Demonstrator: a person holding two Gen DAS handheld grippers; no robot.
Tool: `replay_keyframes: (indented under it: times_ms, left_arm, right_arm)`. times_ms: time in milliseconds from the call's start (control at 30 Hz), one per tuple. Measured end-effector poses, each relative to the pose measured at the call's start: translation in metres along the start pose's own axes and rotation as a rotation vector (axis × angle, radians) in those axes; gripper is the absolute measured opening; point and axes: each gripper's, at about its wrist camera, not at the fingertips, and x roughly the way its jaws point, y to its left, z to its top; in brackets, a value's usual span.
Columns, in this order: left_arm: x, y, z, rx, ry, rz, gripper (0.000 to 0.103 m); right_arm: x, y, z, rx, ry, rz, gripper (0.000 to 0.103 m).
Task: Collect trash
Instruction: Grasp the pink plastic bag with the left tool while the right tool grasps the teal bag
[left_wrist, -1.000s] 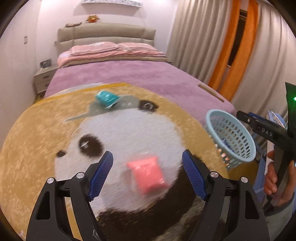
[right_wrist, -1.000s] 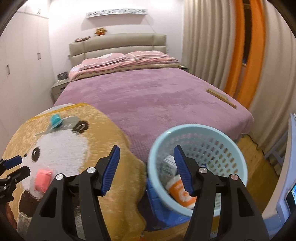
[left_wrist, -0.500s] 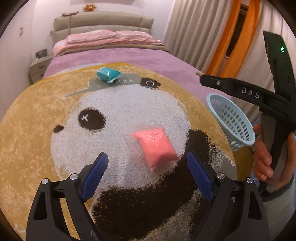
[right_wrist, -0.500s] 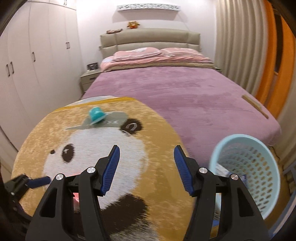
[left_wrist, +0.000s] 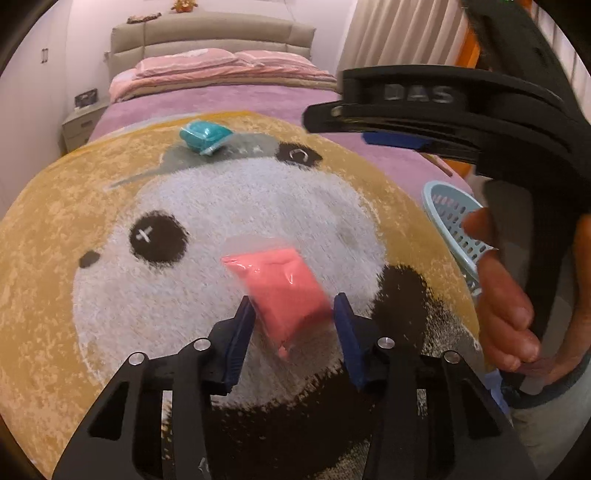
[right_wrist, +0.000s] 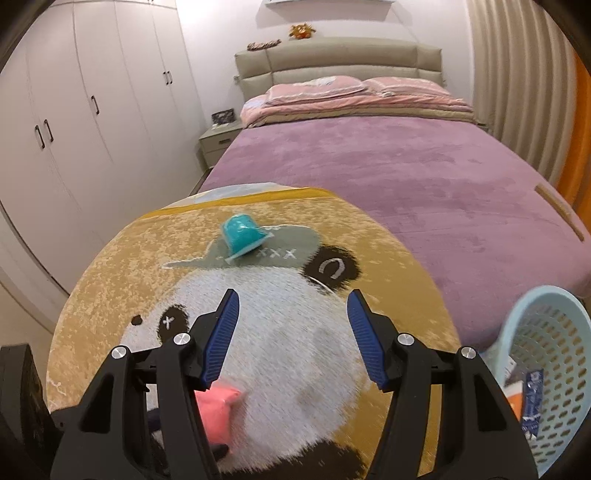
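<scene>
A pink plastic packet (left_wrist: 284, 291) lies on the round panda rug (left_wrist: 55, 258). My left gripper (left_wrist: 293, 317) is shut on the near end of the pink packet, its blue pads pressed against both sides. The packet also shows in the right wrist view (right_wrist: 218, 406), partly hidden behind my right finger. A teal packet (left_wrist: 203, 136) lies on the panda's grey hat at the far side of the rug (right_wrist: 242, 236). My right gripper (right_wrist: 291, 325) is open and empty above the rug, well short of the teal packet. A light blue basket (right_wrist: 546, 373) with trash in it stands to the right.
A bed with a purple cover (right_wrist: 406, 166) lies beyond the rug. White wardrobes (right_wrist: 74, 110) line the left wall. A nightstand (right_wrist: 218, 140) stands beside the bed. Curtains (right_wrist: 517, 74) hang at the right. The right gripper's body (left_wrist: 461, 110) crosses the left wrist view.
My left gripper has closed on the pink packet. My right gripper has swung left from above the basket to over the rug, towards the teal packet.
</scene>
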Motion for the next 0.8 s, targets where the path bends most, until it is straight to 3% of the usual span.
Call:
replay_keyframes:
  times_ms: [100, 233, 333, 467, 800]
  left_arm:
    - [-0.006, 0.011, 0.004, -0.023, -0.021, 0.010, 0.041]
    - [-0.013, 0.043, 0.008, -0.077, -0.050, 0.077, 0.041]
    - [-0.016, 0.064, 0.010, -0.119, -0.069, 0.125, 0.041]
    - [-0.017, 0.085, 0.011, -0.161, -0.103, 0.164, 0.041]
    - [-0.015, 0.097, 0.012, -0.188, -0.108, 0.143, 0.041]
  right_arm:
    - [0.016, 0.008, 0.009, -0.008, 0.023, 0.017, 0.057]
    - [0.039, 0.019, 0.018, -0.037, 0.040, 0.025, 0.058]
    - [0.060, 0.028, 0.025, -0.067, 0.040, 0.009, 0.071]
    - [0.088, 0.038, 0.030, -0.102, 0.065, -0.007, 0.072]
    - [0.135, 0.052, 0.047, -0.159, 0.116, -0.034, 0.077]
